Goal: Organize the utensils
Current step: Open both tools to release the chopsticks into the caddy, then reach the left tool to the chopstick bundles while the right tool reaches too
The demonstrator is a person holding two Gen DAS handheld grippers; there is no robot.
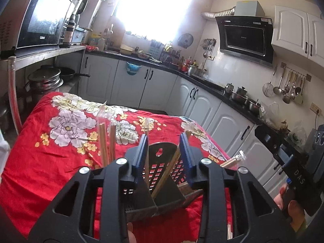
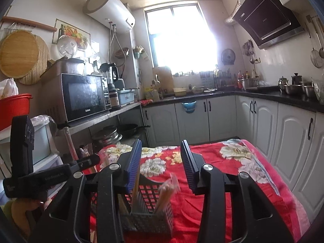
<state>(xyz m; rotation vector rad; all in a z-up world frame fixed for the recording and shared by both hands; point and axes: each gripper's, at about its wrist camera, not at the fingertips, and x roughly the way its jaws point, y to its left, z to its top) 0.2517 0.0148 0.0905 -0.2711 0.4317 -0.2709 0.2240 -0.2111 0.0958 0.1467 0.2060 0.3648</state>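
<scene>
Left gripper [image 1: 165, 141] just above utensil holder [image 1: 162, 174]

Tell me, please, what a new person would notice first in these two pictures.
The red flowered cloth over the table strikes first, with the glaring window at the far wall. On the cloth, near both cameras, stands a dark perforated utensil holder with chopsticks upright in it.

My black perforated utensil holder [image 1: 162, 174] stands upright on the red floral cloth's near edge — wooden chopsticks [image 1: 165, 177] lean inside, tilted.
</scene>
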